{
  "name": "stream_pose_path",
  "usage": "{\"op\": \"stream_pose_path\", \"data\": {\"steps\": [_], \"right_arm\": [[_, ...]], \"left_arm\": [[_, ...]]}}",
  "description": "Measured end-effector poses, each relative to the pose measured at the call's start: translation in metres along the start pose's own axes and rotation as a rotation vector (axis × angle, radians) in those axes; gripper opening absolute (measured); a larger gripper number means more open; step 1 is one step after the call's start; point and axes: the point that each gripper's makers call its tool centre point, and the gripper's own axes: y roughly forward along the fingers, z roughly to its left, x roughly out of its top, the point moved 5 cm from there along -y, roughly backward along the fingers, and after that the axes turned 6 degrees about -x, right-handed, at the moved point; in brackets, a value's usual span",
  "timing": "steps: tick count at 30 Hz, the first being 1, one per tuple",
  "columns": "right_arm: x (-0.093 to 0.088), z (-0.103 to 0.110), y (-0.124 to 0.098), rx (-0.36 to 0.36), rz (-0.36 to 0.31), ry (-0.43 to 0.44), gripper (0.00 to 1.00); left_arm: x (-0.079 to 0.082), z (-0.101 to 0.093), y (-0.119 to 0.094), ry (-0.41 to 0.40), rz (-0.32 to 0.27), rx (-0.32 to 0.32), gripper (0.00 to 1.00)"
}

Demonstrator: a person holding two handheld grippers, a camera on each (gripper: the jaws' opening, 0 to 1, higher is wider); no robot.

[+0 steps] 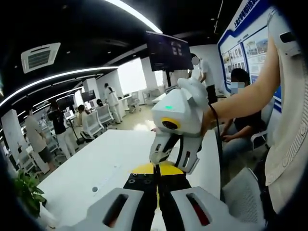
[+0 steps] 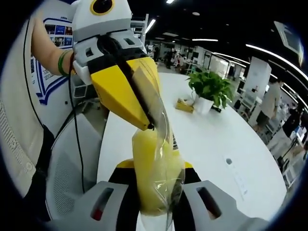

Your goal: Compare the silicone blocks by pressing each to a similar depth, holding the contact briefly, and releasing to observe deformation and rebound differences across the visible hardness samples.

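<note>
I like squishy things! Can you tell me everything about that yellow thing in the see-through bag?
The yellow block looks soft, pale and smooth. It sits inside a clear, shiny plastic bag with a barcode label on it. It stands upright above the white table, not lying on it. The right tongs squeeze its lower part from both sides, and the left tongs pinch the bag's top.

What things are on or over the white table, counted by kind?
Handheld grippers: 2 (left gripper, right gripper)
Yellow block in a clear plastic bag: 1, held between both grippers' fingers
Potted plant: 1
Small yellow box: 1
Total: 5
</note>
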Motion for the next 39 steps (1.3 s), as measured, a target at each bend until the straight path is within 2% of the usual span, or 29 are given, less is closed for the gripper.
{"op": "stream_pose_path", "data": {"steps": [24, 30, 39], "right_arm": [[-0.005, -0.004, 0.003, -0.021, -0.029, -0.064, 0.22], [-0.007, -0.003, 0.004, -0.011, -0.031, -0.057, 0.23], [-0.019, 0.003, 0.007, 0.015, -0.034, -0.032, 0.25]], "left_arm": [[-0.004, 0.000, 0.004, -0.001, 0.022, 0.001, 0.00], [-0.005, 0.000, 0.004, 0.000, 0.021, 0.004, 0.00], [-0.013, -0.006, 0.011, -0.021, 0.042, -0.017, 0.00]]}}
